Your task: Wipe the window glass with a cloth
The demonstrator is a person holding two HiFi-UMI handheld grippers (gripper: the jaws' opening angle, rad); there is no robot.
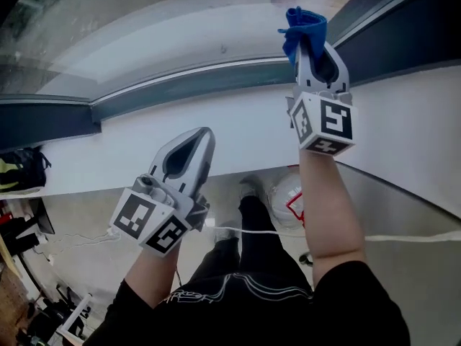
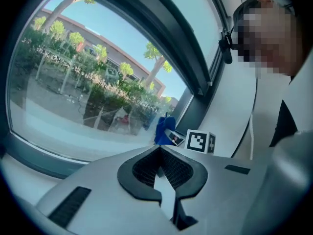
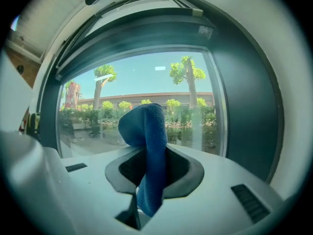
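Up at the far right, the right gripper (image 1: 311,45) is pinching the cloth (image 1: 302,24) tight between its fingers. A blue wad is sticking out past the tips toward the glass (image 1: 144,42) and the tail is hanging back between the jaws, likely so fabric, not plastic, is meeting the pane. Cloth is sitting close to the glass; can't confirm contact. Left gripper (image 1: 194,146) is hanging nearer and lower over the sill (image 1: 86,157), fingers pressed together on nothing, probably parked clear of the wipe path.
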